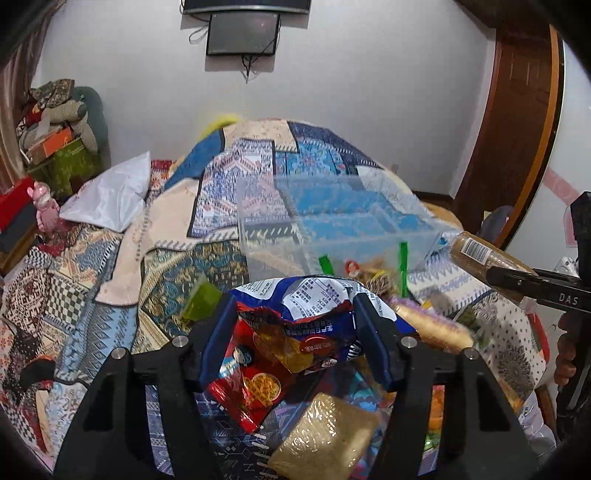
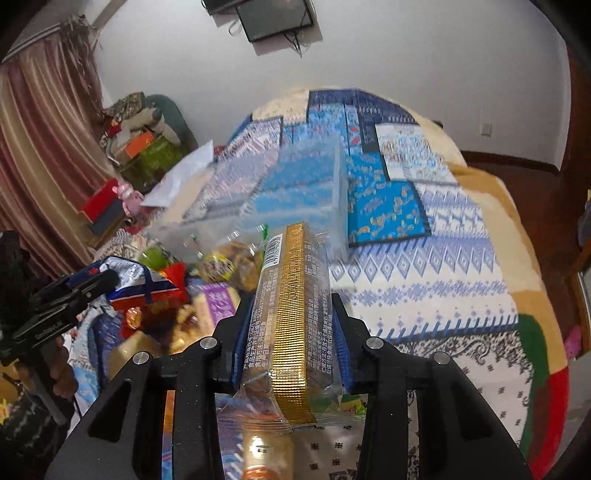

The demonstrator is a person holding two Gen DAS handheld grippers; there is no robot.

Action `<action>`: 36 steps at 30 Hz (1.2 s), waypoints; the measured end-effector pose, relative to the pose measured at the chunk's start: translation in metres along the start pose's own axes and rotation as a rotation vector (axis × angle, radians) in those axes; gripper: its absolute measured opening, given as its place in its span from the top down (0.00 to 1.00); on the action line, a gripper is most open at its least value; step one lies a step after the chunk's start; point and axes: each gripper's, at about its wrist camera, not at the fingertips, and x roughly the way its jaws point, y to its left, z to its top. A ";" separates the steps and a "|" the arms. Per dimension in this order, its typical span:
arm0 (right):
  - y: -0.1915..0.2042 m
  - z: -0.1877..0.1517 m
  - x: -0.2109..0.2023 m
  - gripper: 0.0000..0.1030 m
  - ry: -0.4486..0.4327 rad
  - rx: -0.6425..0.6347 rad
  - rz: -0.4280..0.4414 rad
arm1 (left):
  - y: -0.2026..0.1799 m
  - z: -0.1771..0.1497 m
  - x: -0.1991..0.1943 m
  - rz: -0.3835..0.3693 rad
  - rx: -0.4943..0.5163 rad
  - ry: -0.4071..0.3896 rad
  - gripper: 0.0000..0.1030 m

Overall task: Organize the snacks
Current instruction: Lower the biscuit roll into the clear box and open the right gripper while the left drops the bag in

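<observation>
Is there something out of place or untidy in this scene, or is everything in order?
Most snacks are loose on the patterned bedspread beside the clear plastic bin, which holds only a few. The left gripper pinches a crumpled blue and red packet; the right gripper holds a gold-trimmed biscuit pack.

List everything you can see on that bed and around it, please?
blue and red snack bag: one, held in left gripper
gold biscuit pack: one, held in right gripper
clear plastic box: one, on the bed, some snacks inside
gold wrapped cake: one, lying below left gripper
patterned blanket: blue and white, covering the bed
white bag: one, far left of bed
dark screen: one, on wall
left gripper: black, shut
right gripper: black, shut
</observation>
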 end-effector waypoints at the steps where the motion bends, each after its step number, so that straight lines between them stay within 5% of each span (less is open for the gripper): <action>1: 0.002 0.003 -0.003 0.66 -0.012 -0.003 0.003 | 0.000 0.003 -0.002 0.000 0.001 -0.007 0.38; 17: 0.027 0.056 0.014 0.66 -0.101 -0.029 0.041 | 0.010 0.083 0.015 -0.020 -0.027 -0.075 0.38; 36: 0.023 0.098 0.117 0.66 0.031 -0.055 -0.022 | 0.004 0.096 0.134 0.015 0.021 0.120 0.38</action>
